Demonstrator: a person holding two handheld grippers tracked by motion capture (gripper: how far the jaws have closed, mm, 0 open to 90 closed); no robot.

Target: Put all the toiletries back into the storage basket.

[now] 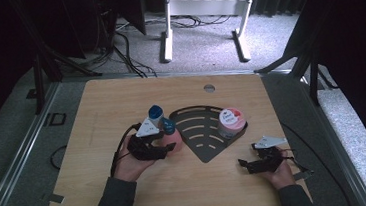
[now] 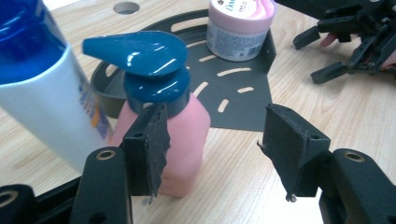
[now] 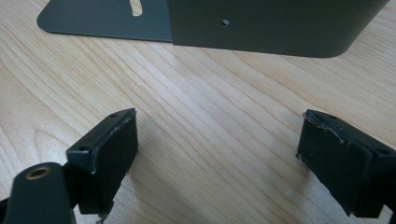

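Jar (image 2: 240, 28) lid print too blurred; nothing legible.

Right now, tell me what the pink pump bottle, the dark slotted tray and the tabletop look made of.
Pink pump bottle: matte plastic, probably; its teal pump head reflects glossy highlights. Dark slotted tray: thin, flat, sharply folded wall, likely painted sheet metal, though hard plastic is possible. Tabletop: pale wood grain, wood or wood-look laminate.
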